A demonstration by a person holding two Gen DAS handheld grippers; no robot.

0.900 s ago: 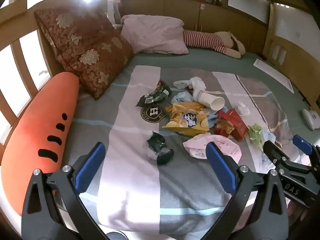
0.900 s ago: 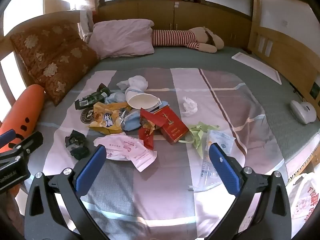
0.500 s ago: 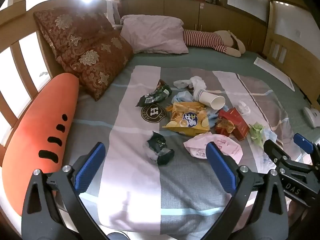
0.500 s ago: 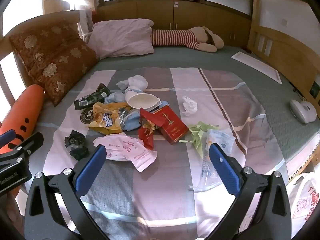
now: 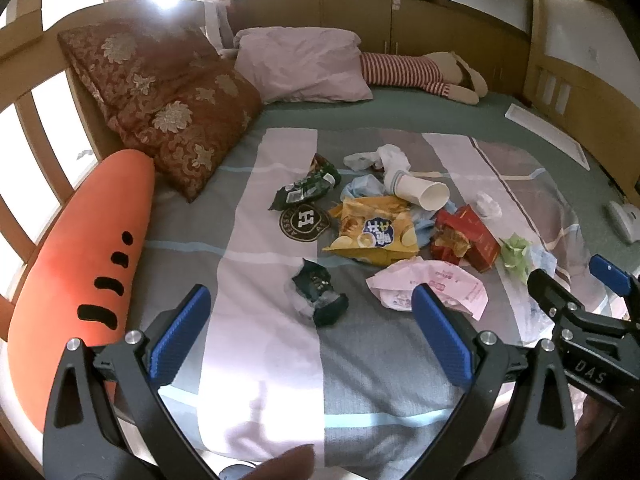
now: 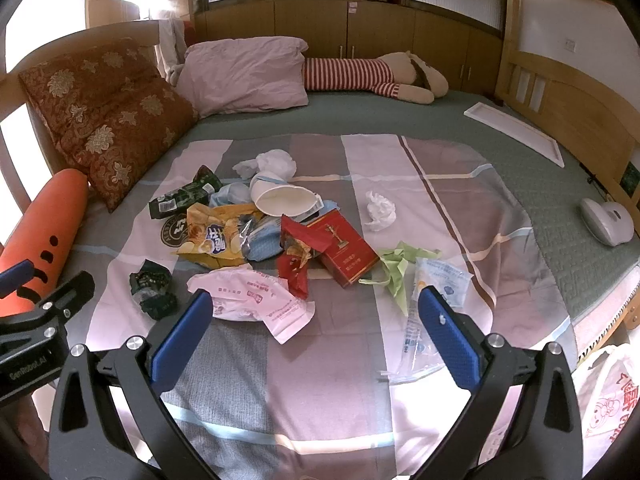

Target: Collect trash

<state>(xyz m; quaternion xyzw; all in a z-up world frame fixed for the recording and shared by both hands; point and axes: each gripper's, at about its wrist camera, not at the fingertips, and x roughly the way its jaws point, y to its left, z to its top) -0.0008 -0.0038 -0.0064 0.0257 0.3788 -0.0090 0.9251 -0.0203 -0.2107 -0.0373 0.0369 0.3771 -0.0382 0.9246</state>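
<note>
1. Left hand-held gripper (image 5: 306, 320): jaws wide apart, nothing between the pads, angled down over the near edge of the bed (image 5: 260, 400)
2. Right hand-held gripper (image 6: 312, 326): also spread full, empty, same downward tilt; each one shows at the side of the other's view
3. Trash sits in one loose pile mid-bed, ahead of both. Nearest to the left one: dark crumpled wrapper (image 5: 318, 292), straight ahead, apart from the rest
4. Ahead & slightly right of the left one: pink printed bag (image 5: 428, 286). Same bag lies just ahead of the right one's left finger
5. Farther out: yellow chip bag (image 5: 374, 232), paper cup (image 6: 282, 198) on its side, red carton (image 6: 346, 250), green dark snack bag (image 5: 306, 188), white tissue wad (image 6: 380, 206) off alone to the right
6. Clear plastic sleeve (image 6: 424, 320) runs beside the right one's right finger, w/ green paper scrap (image 6: 396, 268) just beyond
7. Looks like the start; nothing picked yet. White printed bag (image 6: 604, 396) at far right below the bed edge is prob the bin bag, can't be sure
8. To do it well: take nearest, isolated bits first — wrapper w/ left, pink bag w/ right
9. Come down steep, pinch a raised crumple, not the flat film
10. Watch the striped sheet (image 6: 320, 380): soft, pads could grab fabric along w/ the trash
</note>
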